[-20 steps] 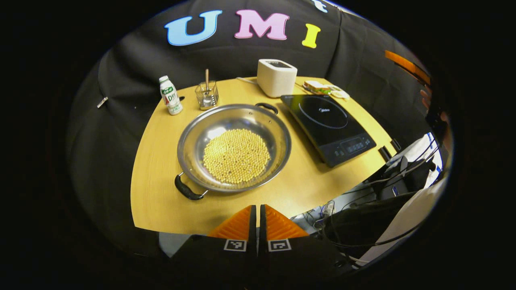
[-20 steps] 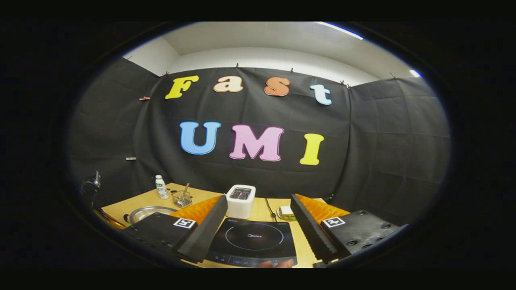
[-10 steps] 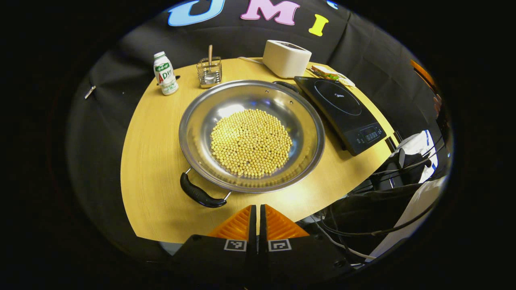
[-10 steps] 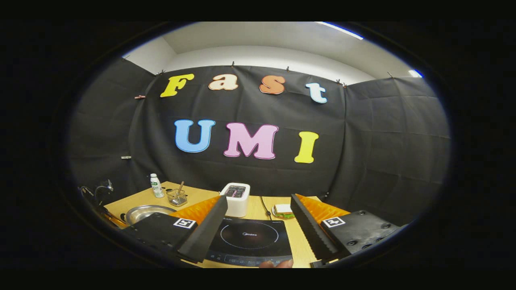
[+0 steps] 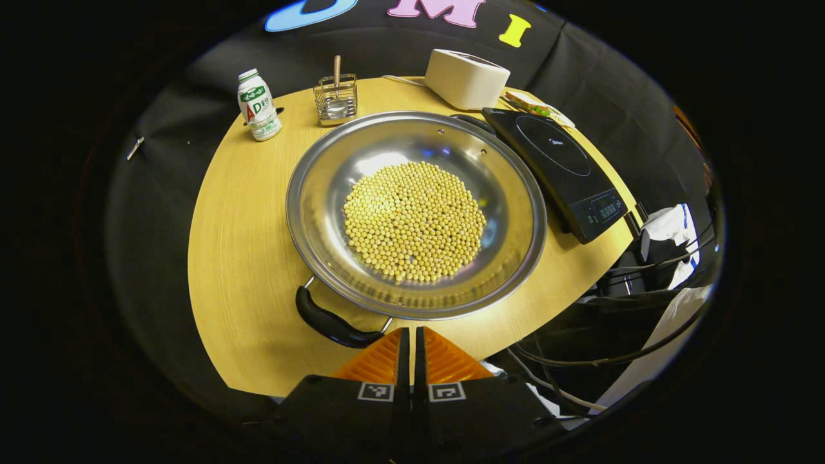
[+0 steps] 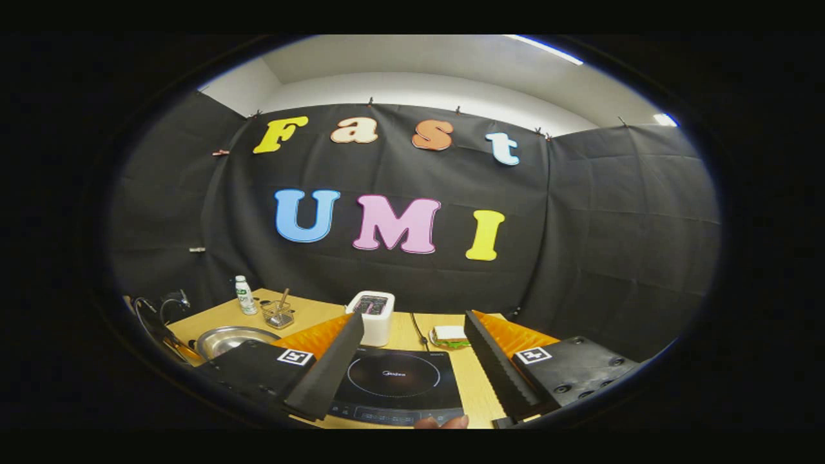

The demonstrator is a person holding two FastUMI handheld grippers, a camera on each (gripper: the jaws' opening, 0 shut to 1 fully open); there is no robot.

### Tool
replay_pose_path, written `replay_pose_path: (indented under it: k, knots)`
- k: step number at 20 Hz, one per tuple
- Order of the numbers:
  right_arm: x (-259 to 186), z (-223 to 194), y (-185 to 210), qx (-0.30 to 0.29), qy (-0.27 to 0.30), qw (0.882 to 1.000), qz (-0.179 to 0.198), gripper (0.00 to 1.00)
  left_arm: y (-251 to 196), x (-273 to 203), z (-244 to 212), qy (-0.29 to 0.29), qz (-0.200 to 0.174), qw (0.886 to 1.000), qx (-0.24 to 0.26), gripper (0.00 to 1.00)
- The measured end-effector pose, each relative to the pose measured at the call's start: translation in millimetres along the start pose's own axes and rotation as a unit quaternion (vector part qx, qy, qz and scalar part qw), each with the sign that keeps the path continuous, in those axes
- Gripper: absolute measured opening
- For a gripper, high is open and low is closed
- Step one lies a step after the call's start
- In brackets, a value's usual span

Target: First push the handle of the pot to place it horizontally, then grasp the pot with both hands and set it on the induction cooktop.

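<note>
A wide steel pot [image 5: 509,193] holding several yellow beans [image 5: 414,221] sits mid-table in the left gripper view. Its near black handle [image 5: 332,323] points toward me and to the left; the far handle [image 5: 474,120] lies beside the black induction cooktop [image 5: 561,167]. My left gripper [image 5: 410,335] is shut with nothing between its orange fingers, its tips just right of the near handle. In the right gripper view my right gripper [image 6: 412,345] stands open above the cooktop [image 6: 393,383], with the pot [image 6: 229,339] far left.
A white toaster [image 5: 465,78], a wire holder with a spoon [image 5: 335,100] and a small drink bottle [image 5: 256,104] stand along the back of the round wooden table [image 5: 238,225]. A sandwich [image 5: 528,104] lies behind the cooktop. Cables and dark gear [image 5: 631,296] hang off the table's right.
My left gripper has come forward and down toward the pot's near handle, which now looms larger. The right gripper has drifted slightly and stays open.
</note>
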State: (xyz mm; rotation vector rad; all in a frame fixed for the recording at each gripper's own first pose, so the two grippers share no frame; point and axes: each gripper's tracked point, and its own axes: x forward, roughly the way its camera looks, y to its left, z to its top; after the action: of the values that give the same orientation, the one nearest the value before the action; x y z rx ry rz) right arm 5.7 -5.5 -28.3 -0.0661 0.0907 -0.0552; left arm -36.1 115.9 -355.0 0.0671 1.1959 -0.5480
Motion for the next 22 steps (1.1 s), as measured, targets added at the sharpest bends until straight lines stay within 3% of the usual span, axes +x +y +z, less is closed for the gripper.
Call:
replay_pose_path:
  k: [10, 22]
  knots:
    - [2, -1, 2, -0.003, 0.001, 1.0, -0.003, 0.96, 43, 1, 9, -0.005, 0.031, 0.999, -0.014, 0.05]
    - [-3, -8, -1, -0.014, 0.013, 1.0, -0.02, 0.96, 125, 10, 57, -0.014, 0.116, 0.993, 0.029, 0.05]
